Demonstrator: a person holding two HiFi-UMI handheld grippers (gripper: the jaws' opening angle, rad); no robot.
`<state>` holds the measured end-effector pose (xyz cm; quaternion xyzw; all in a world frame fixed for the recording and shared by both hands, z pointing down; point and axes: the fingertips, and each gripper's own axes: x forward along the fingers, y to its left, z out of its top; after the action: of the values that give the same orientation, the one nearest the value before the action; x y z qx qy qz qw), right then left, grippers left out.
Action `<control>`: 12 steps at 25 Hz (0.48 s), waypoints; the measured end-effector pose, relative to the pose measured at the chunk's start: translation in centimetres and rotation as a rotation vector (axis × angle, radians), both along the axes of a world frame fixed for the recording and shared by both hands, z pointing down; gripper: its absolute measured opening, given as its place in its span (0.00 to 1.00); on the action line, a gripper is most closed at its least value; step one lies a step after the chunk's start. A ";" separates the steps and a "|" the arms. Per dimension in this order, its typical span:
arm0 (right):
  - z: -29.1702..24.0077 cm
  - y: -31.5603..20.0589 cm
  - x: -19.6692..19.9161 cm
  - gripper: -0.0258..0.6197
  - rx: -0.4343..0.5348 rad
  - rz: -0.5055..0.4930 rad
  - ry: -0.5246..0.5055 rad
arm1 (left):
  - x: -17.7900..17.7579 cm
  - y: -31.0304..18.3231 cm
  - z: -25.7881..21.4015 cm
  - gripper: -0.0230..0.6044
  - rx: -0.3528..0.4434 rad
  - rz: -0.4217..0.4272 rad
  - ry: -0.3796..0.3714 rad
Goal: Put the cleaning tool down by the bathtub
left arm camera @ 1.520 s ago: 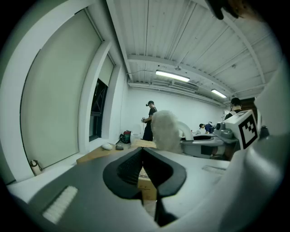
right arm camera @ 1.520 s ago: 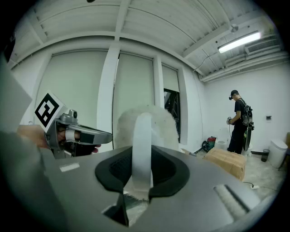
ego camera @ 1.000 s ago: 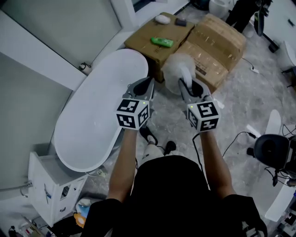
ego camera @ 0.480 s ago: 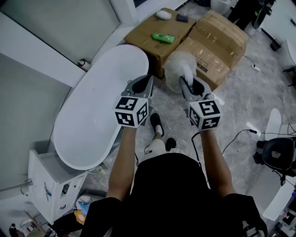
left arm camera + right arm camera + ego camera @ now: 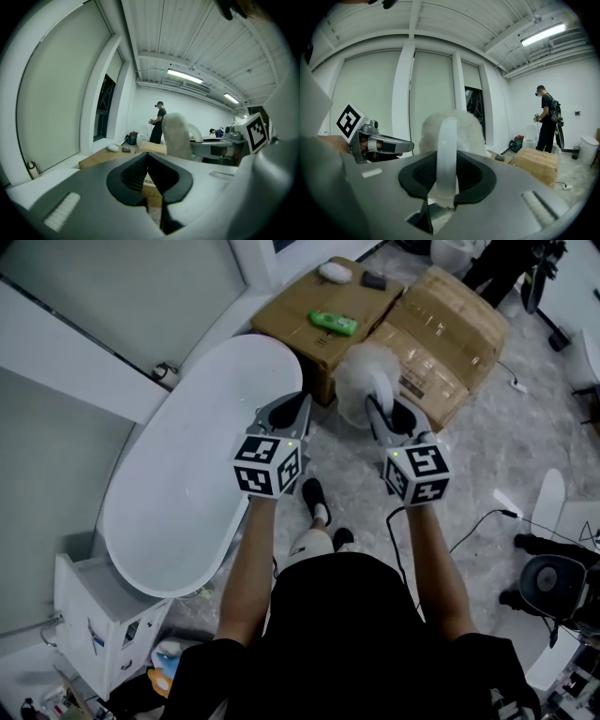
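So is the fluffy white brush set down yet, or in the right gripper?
Not down: the right gripper clamps the translucent handle of the fluffy white brush, head upright above the jaws.

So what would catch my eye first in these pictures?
Probably the big white oval bathtub, which fills the left of the head view. Next comes the fluffy white brush sticking up from the right tool, which is clamped on its pale handle, with cardboard boxes on the floor just beyond. The left tool alongside is shut and empty.
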<state>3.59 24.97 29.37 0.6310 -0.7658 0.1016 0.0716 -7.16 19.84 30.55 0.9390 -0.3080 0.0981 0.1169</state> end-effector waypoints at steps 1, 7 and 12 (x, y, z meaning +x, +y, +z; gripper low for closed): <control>0.0 -0.9 0.0 0.18 -0.001 -0.001 0.000 | 0.0 -0.8 0.0 0.03 -0.002 0.000 0.001; 0.1 -7.0 0.6 0.18 -0.010 -0.003 0.000 | 0.4 -6.9 0.3 0.03 -0.009 -0.009 0.002; -0.6 -11.0 0.7 0.18 0.002 -0.001 0.012 | 0.3 -10.8 0.0 0.03 -0.004 -0.017 0.016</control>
<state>4.29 13.94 28.78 0.6312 -0.7658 0.0973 0.0756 -6.86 9.02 30.56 0.9369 -0.3148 0.0903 0.1221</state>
